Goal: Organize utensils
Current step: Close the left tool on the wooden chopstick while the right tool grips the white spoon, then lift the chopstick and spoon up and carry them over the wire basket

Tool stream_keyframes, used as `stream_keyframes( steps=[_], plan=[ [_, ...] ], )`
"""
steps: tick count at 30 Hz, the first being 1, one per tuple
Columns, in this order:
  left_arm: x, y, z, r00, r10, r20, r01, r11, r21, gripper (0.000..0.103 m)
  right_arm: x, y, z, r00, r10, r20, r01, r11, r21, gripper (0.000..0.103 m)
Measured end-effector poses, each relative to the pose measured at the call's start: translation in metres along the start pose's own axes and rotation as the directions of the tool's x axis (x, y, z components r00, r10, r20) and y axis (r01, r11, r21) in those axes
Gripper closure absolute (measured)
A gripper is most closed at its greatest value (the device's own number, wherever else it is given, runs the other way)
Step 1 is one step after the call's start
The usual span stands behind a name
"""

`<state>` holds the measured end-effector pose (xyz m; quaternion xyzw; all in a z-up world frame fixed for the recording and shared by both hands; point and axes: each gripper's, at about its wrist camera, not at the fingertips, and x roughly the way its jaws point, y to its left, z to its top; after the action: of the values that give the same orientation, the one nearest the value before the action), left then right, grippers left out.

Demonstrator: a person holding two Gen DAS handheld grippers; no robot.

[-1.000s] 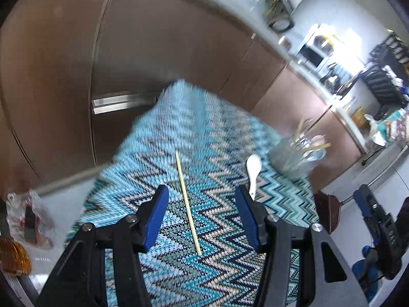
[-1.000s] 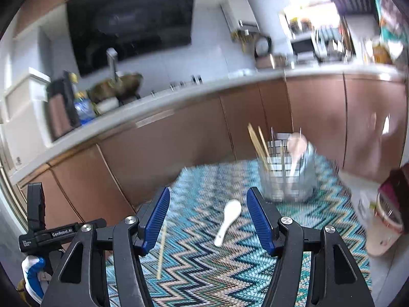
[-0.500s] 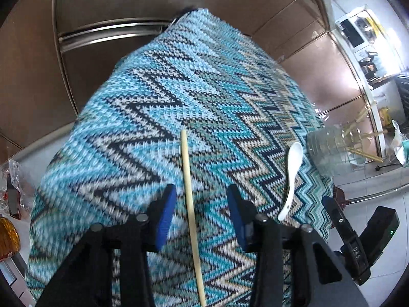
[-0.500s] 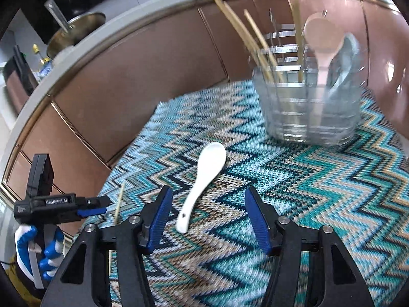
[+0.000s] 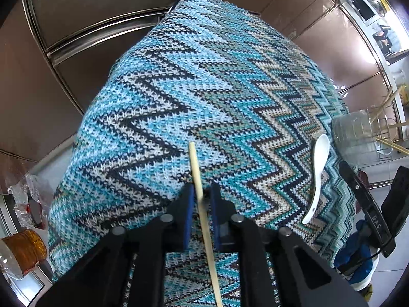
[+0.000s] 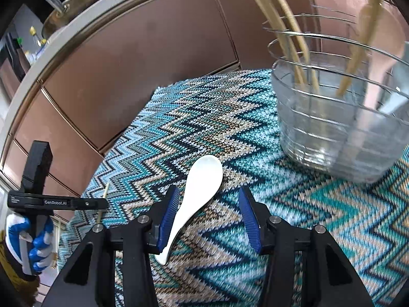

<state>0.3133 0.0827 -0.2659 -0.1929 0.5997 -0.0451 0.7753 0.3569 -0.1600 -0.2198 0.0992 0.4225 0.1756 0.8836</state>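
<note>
Bench [image 5: 153, 133] under zigzag cloth. Holder [image 6: 340, 133] at 2 o'clock from right hand-held gripper [image 6: 207, 217], chopsticks inside. Spoon [image 6: 196, 194] flat on cloth, axis 1 to 7 o'clock, handle touching the left blue pad, jaws spread around it. Chopstick [image 5: 202, 204] along 12 to 6, between left hand-held gripper [image 5: 200, 212] pads, nearly pressed together; full pinch hard to tell.

Our left gripper [image 5: 200, 199] sits low over the cloth with its blue pads drawn close on either side of a thin stick [image 5: 202, 204]. Our right gripper [image 6: 208, 220] is held wide apart, its left pad touching a white spoon's [image 6: 196, 192] handle.
</note>
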Motion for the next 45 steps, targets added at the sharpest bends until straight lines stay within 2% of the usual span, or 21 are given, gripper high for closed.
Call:
stream_keyframes(
  steps=[8,17,19,23,26,32,39,45],
  plan=[
    [-0.001,0.006,-0.003,0.999,-0.025,0.026,0.025,1.0,-0.003,0.097,0.026,-0.003,0.013,0.998,0.005,-0.061,-0.006,1.0,-0.014,0.061],
    [-0.002,0.012,-0.006,0.996,-0.068,0.055,0.07,0.997,-0.036,0.097,0.048,-0.009,0.02,0.994,0.04,-0.106,-0.035,0.998,0.048,0.067],
    [-0.002,0.012,-0.006,0.996,-0.071,0.058,0.073,0.997,-0.038,0.097,0.051,-0.009,0.023,0.992,0.036,-0.121,-0.031,0.999,0.043,0.071],
    [-0.002,0.014,-0.006,0.995,-0.078,0.06,0.081,0.996,-0.041,0.097,0.055,-0.011,0.026,0.988,0.024,-0.152,-0.02,0.999,0.031,0.091],
    [-0.002,0.014,-0.006,0.995,-0.071,0.063,0.073,0.997,-0.035,0.097,0.051,-0.011,0.027,0.987,0.028,-0.158,-0.023,0.999,0.031,0.096],
    [-0.003,0.007,-0.007,0.997,-0.019,0.068,0.02,1.0,-0.008,0.097,0.031,-0.001,0.017,0.991,0.026,-0.133,-0.024,1.0,0.012,0.097],
    [-0.003,0.002,-0.008,0.997,0.014,0.07,-0.014,1.0,0.004,0.097,-0.019,0.009,-0.002,0.999,0.043,-0.03,-0.043,0.999,0.017,0.098],
    [0.0,-0.005,-0.004,0.998,0.039,0.041,-0.039,0.999,0.004,0.098,-0.06,0.02,-0.026,0.998,0.043,0.043,-0.043,0.999,0.004,0.098]
  ],
)
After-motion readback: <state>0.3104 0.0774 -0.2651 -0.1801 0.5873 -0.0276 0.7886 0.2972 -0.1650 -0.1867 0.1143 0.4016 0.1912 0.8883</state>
